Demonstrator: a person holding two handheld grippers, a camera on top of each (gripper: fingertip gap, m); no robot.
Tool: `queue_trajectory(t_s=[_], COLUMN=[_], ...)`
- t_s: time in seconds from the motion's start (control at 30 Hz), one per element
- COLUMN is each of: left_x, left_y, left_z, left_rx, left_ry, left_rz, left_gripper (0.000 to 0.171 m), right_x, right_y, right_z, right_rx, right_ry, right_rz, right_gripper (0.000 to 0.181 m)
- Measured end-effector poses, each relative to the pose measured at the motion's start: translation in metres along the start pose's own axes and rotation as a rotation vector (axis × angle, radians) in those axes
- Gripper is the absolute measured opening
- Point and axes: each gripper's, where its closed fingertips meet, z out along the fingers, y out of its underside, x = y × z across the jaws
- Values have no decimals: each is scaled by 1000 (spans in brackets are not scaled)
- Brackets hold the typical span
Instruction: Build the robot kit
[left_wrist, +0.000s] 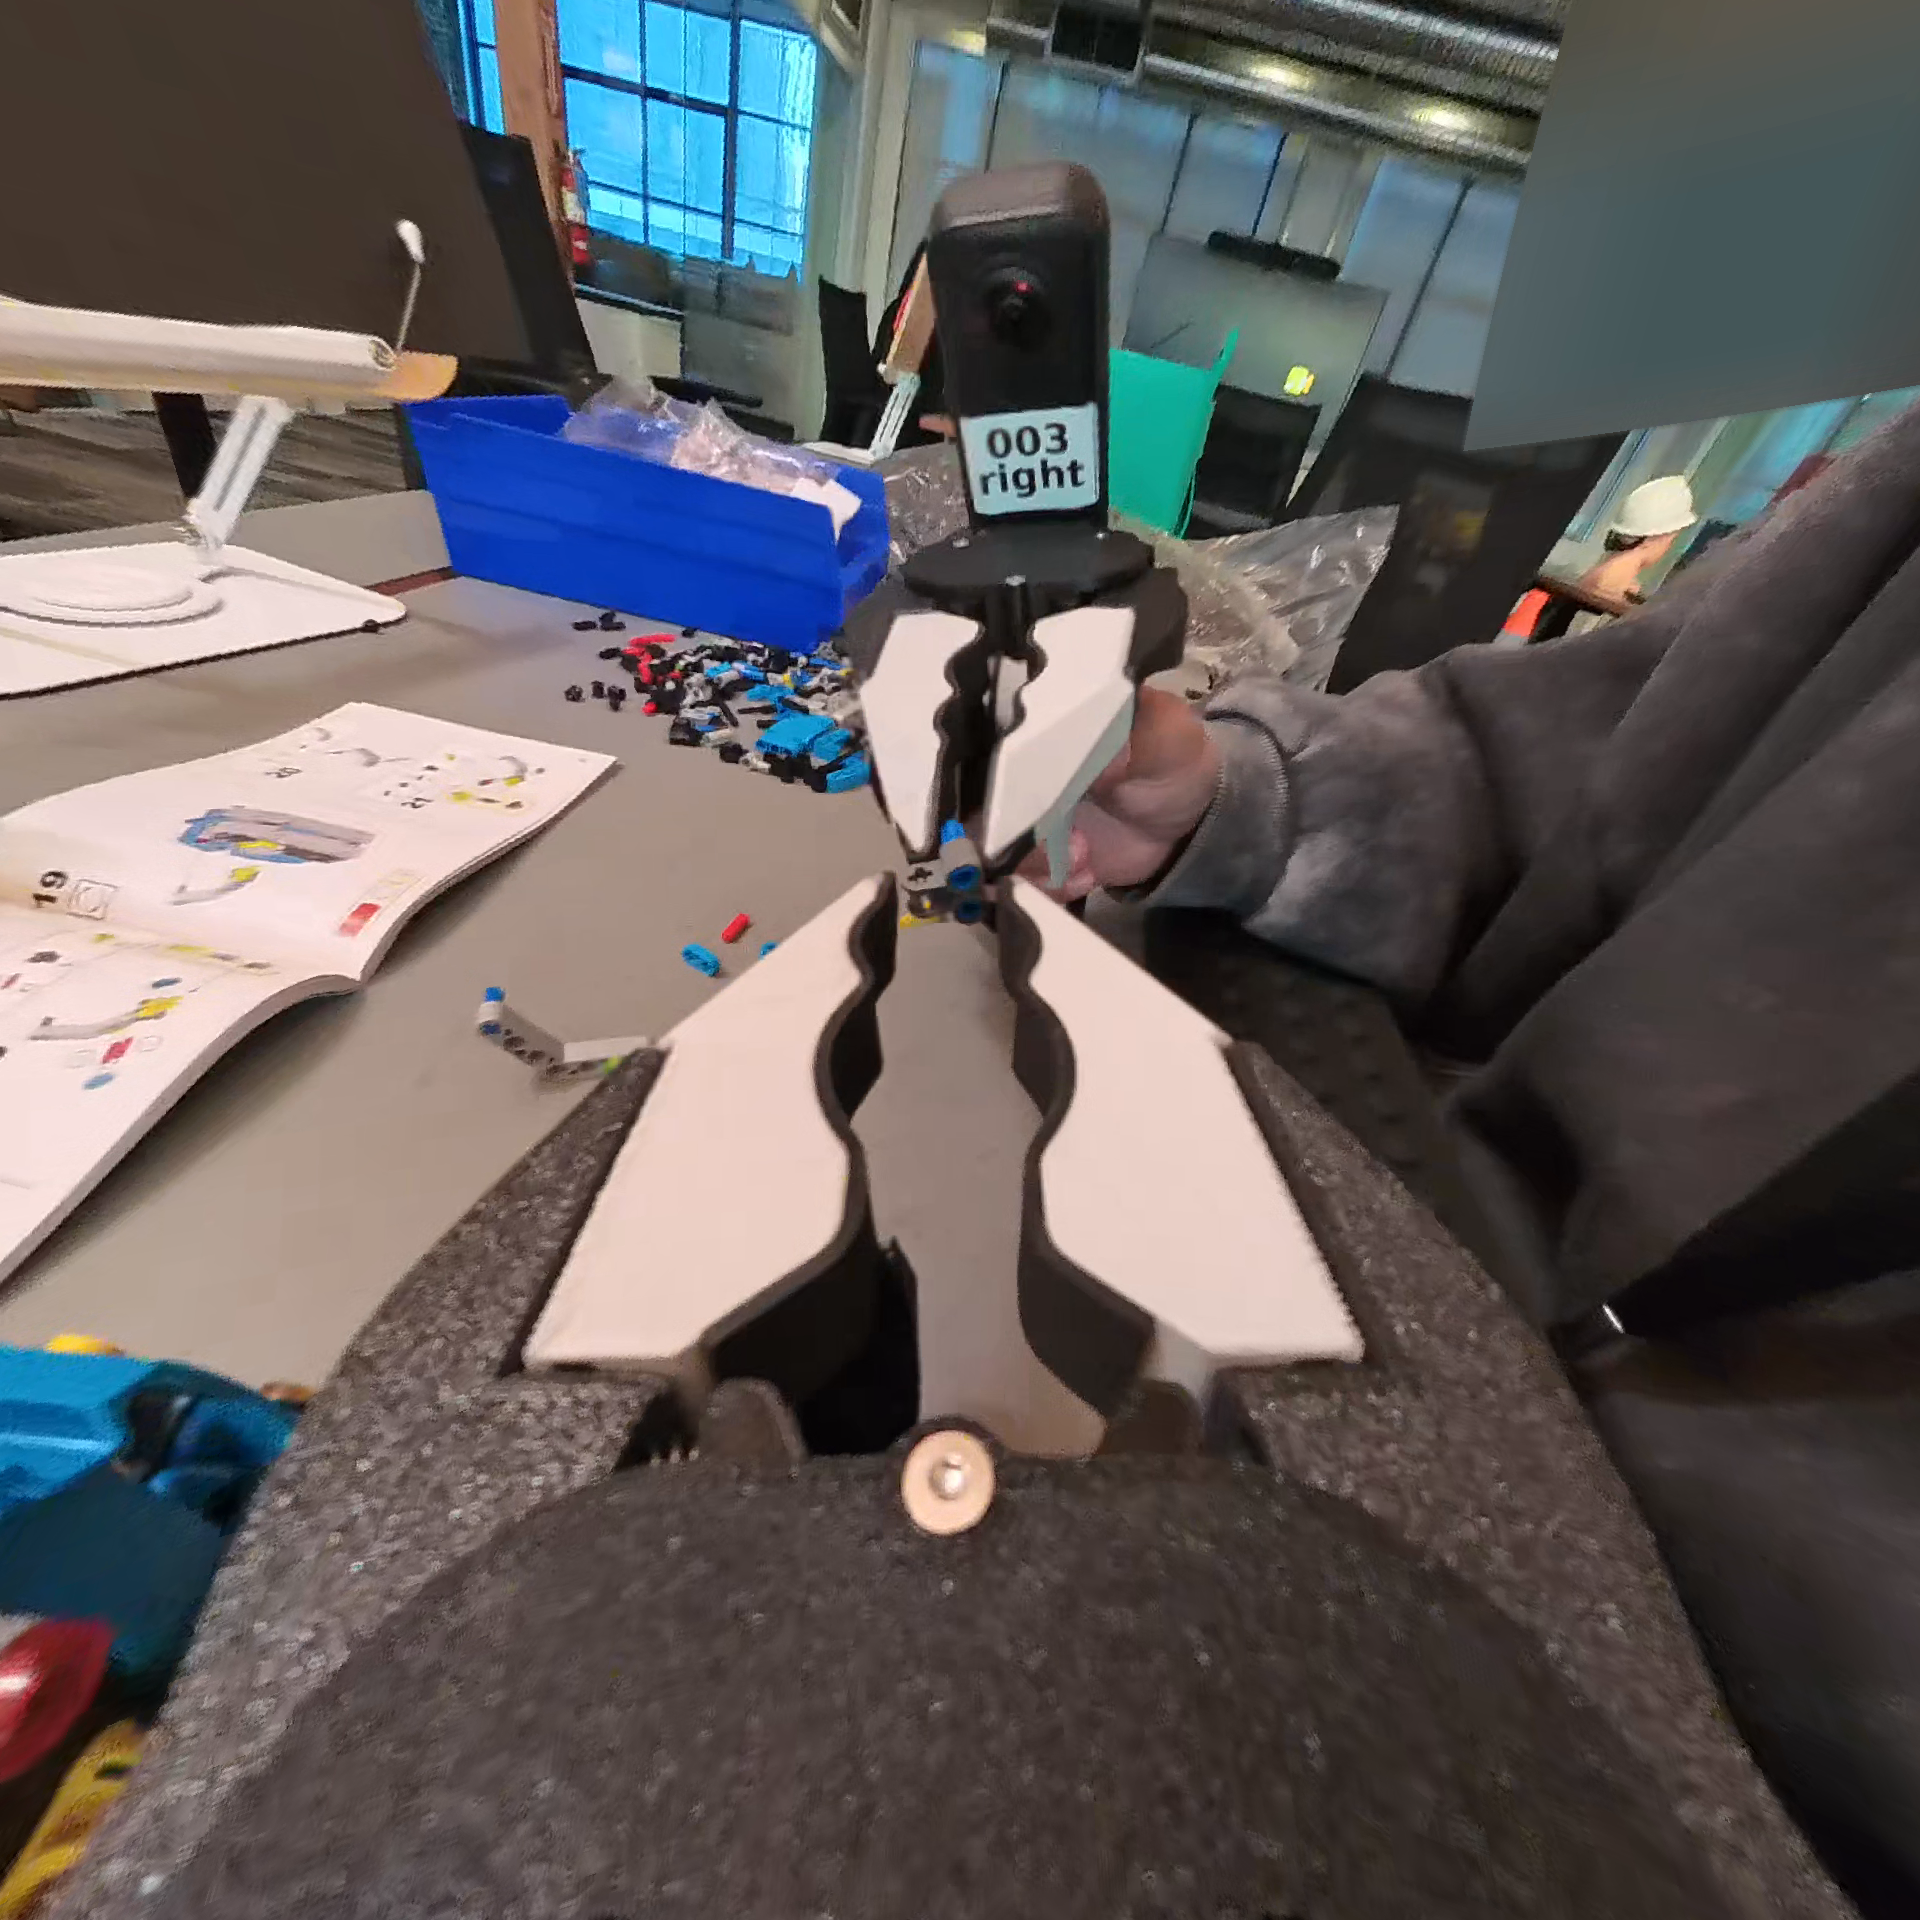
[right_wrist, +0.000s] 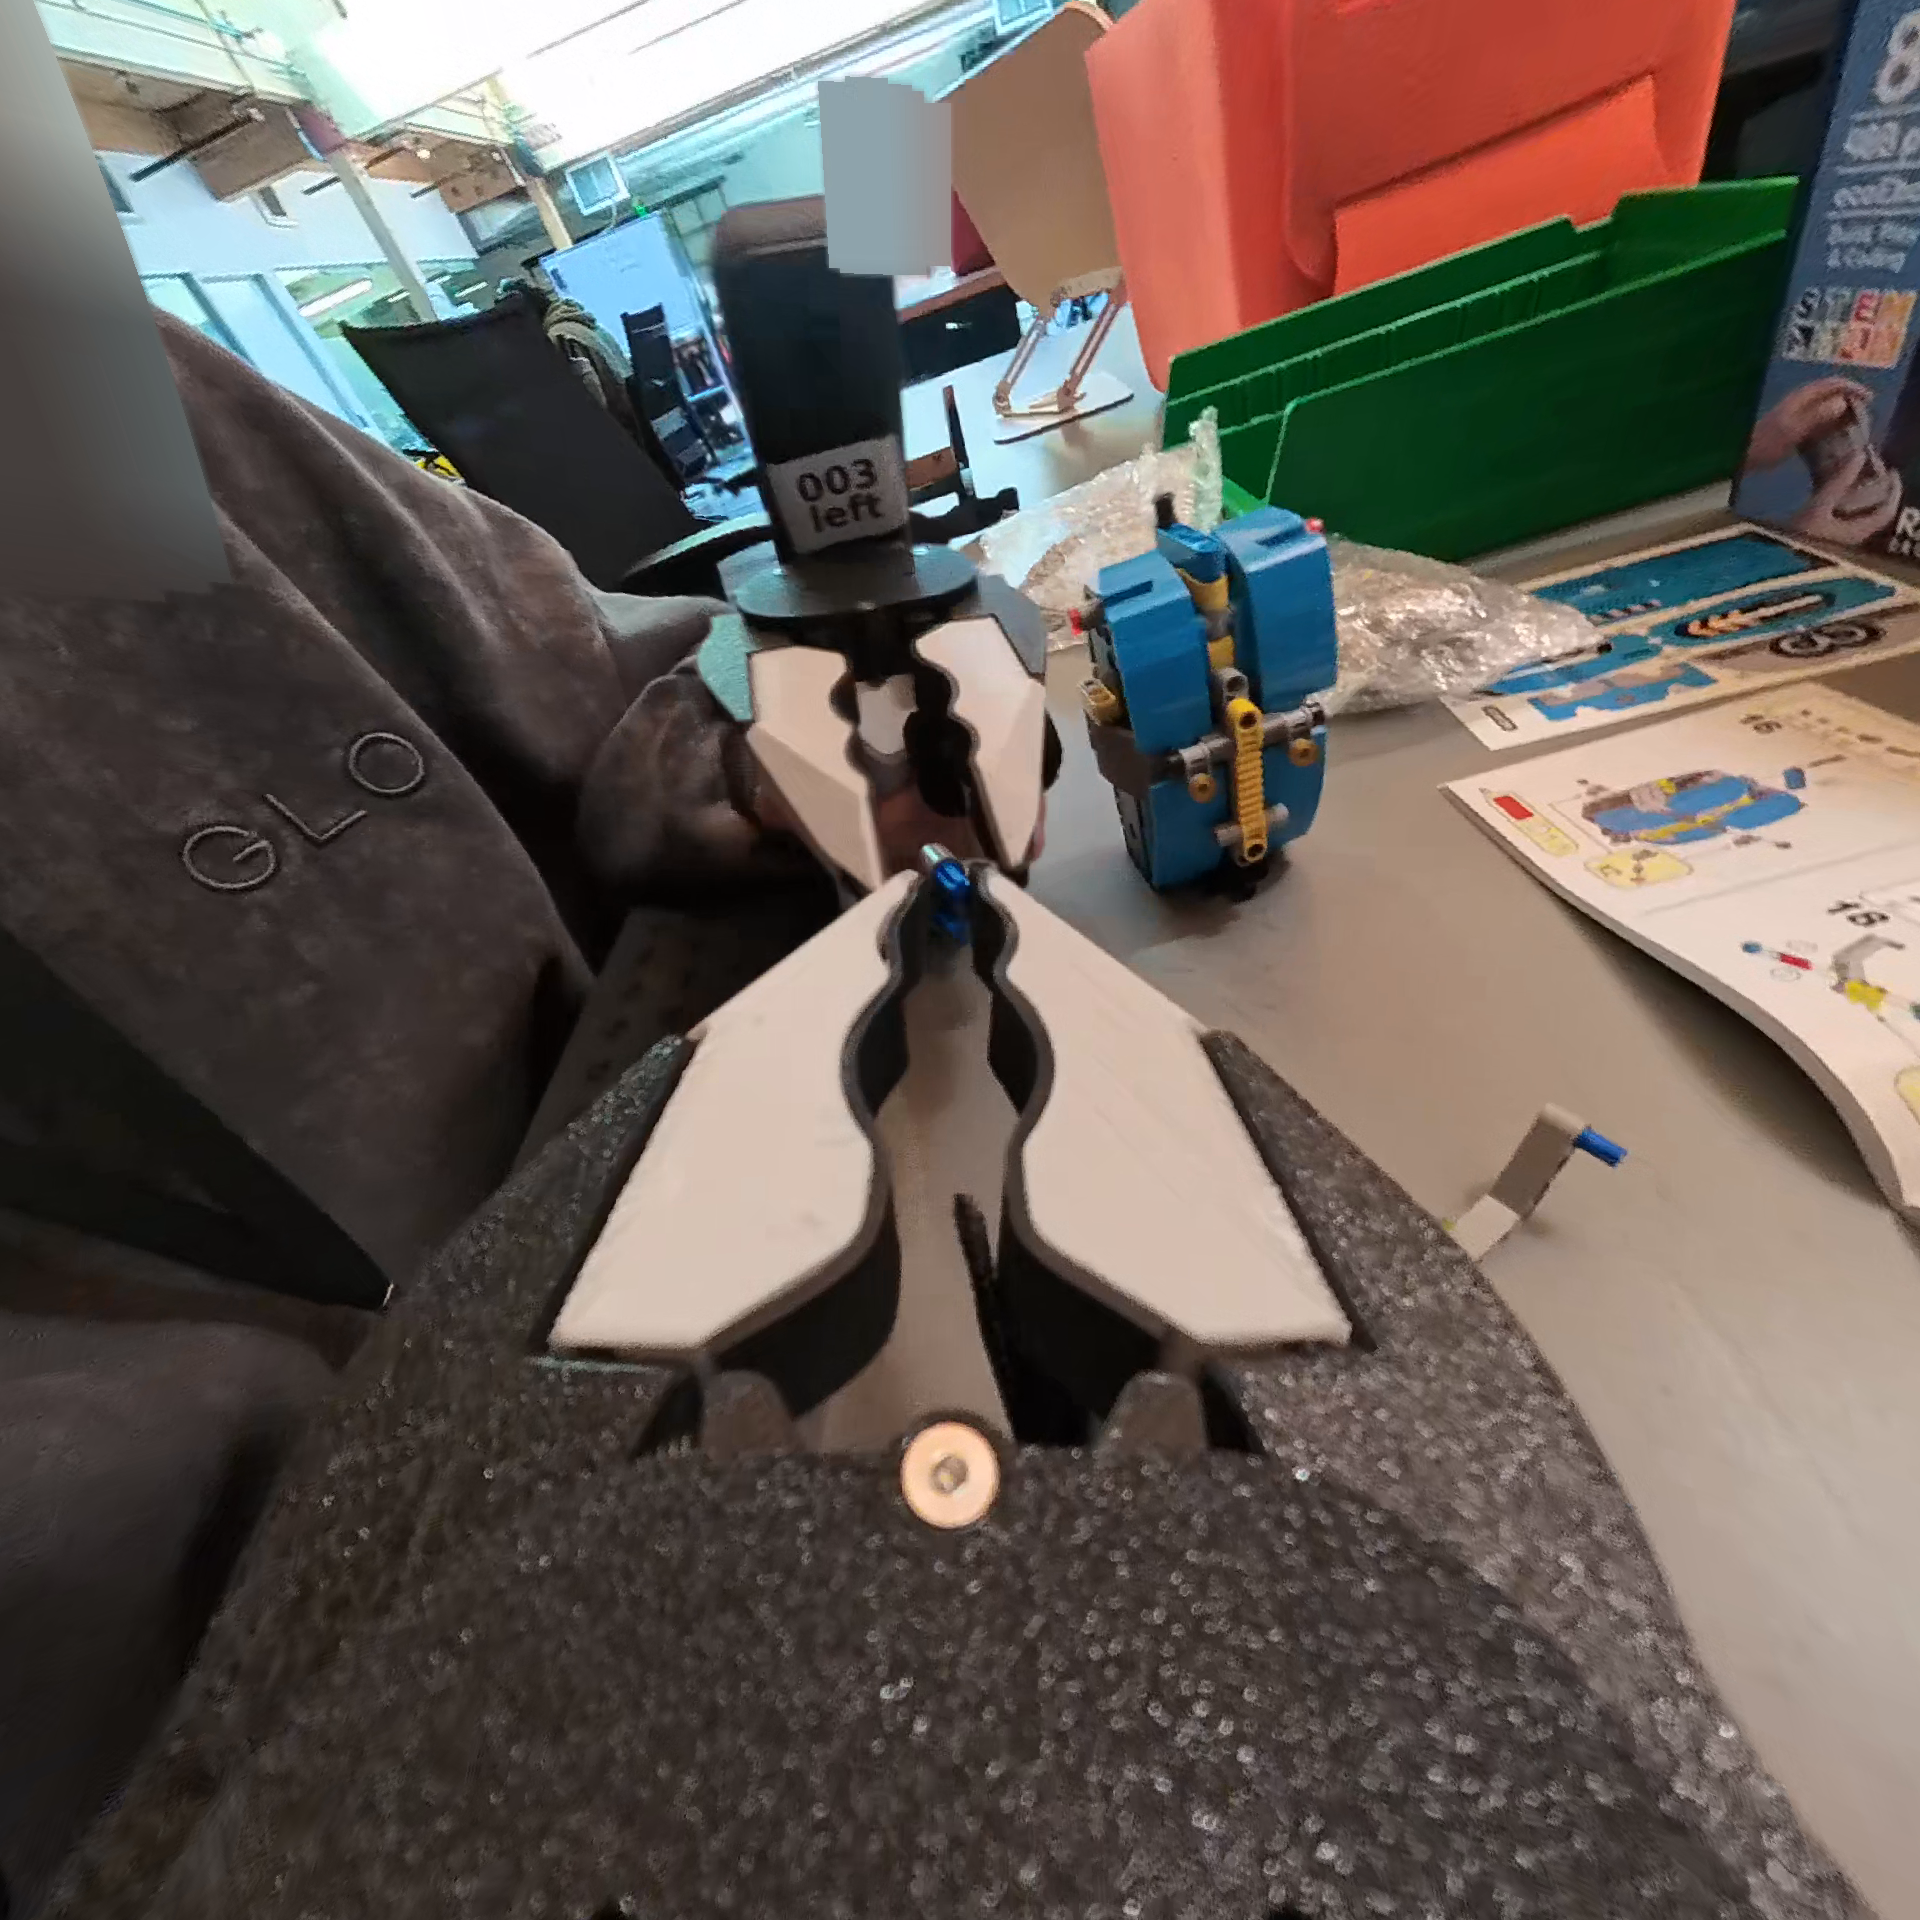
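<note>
Two tools meet tip to tip above the grey tabletop (left_wrist: 312, 1174). The left tool (left_wrist: 943, 896) is narrowed onto a small grey piece (left_wrist: 940, 878) with blue pins, pinched at its fingertips. The right tool (right_wrist: 948, 894) is likewise nearly closed, gripping one blue pin (right_wrist: 948, 896) with a metal-coloured end. In the left view the pin and the grey piece touch; whether they are joined cannot be told.

One bent grey beam (left_wrist: 556, 1042) with a blue pin lies on the tabletop just beside the left tool. Three small loose bits (left_wrist: 717, 945), red and blue, lie beyond it. One open booklet (left_wrist: 239, 914) lies flat, left of the beam in the left view. Farther back sit a scattered pile of parts (left_wrist: 748, 696) and one blue bin (left_wrist: 644, 520) holding plastic bags.

In the right view, one blue model (right_wrist: 1210, 707) stands upright near the tools. One green bin (right_wrist: 1496, 436), one box (right_wrist: 1839, 312) and crumpled plastic (right_wrist: 1444, 634) lie behind it.
</note>
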Motion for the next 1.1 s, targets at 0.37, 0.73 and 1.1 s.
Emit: queue_trajectory(t_s=[0.37, 0.73, 1.1], left_x=[17, -6, -10], left_y=[5, 21, 25], left_z=[0, 4, 30], left_rx=[-20, -123, -134], left_ry=[85, -181, -154], left_rz=[55, 383, 459], left_gripper=[15, 15, 15], right_x=[-18, 112, 69], right_y=[7, 72, 104], right_z=[0, -118, -152], right_rx=[-24, -414, -481], right_ry=[-120, 479, 660], right_rz=[-14, -15, 135], right_gripper=[8, 17, 20])
